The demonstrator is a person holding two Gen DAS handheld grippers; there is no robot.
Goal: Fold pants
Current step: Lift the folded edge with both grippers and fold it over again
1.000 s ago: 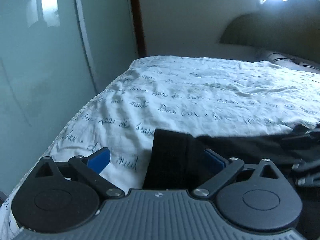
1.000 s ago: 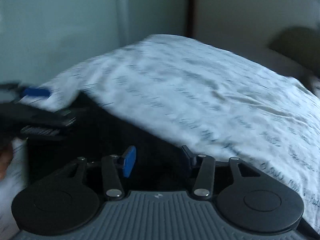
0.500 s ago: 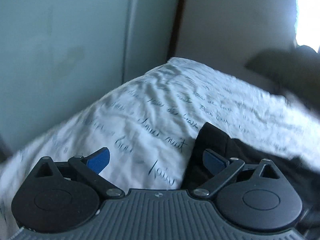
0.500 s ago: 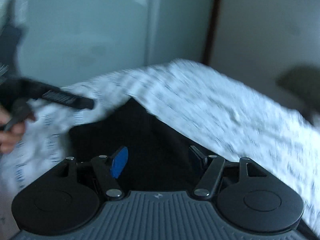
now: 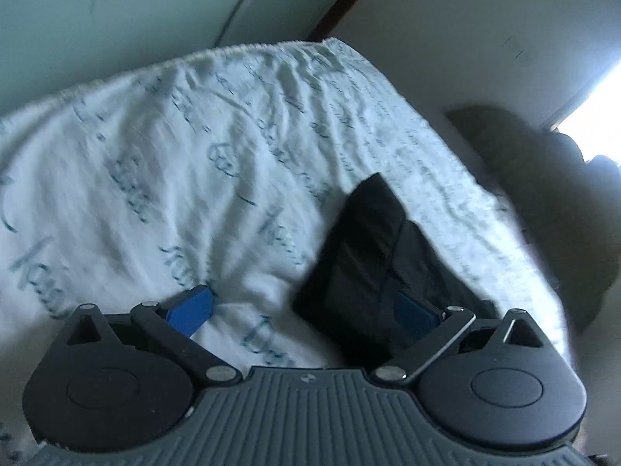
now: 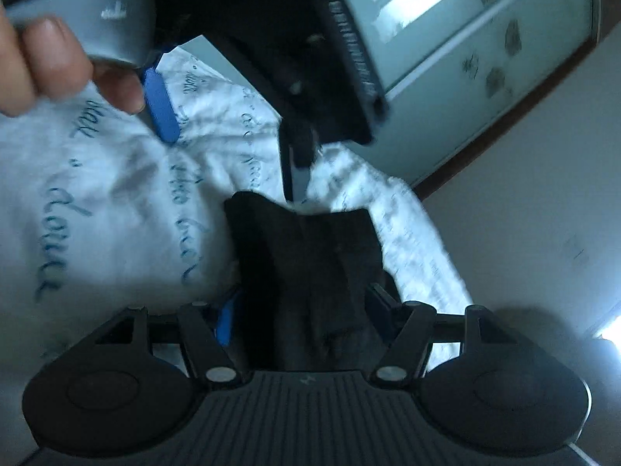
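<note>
The black pants (image 5: 365, 260) lie on a white bed sheet with blue handwriting print (image 5: 174, 178). My left gripper (image 5: 302, 310) is wide open; its right blue pad (image 5: 411, 312) rests against the pants' edge, its left pad (image 5: 190, 308) is over bare sheet. In the right wrist view the pants (image 6: 306, 268) run between the fingers of my right gripper (image 6: 302, 314), which stands open around the cloth. The left gripper (image 6: 233, 136) shows there from above, held by a hand (image 6: 42, 58).
A pale green glass wardrobe door (image 5: 116, 7) stands beyond the bed's far edge, also in the right wrist view (image 6: 485, 46). A cream wall (image 5: 465, 39) and a dark headboard or cushion (image 5: 543, 186) are to the right, by a bright window.
Both grippers have tilted and swung over the last second; the views have rolled. The left gripper has come in close above the right one. Both stay open at the pants' end.
</note>
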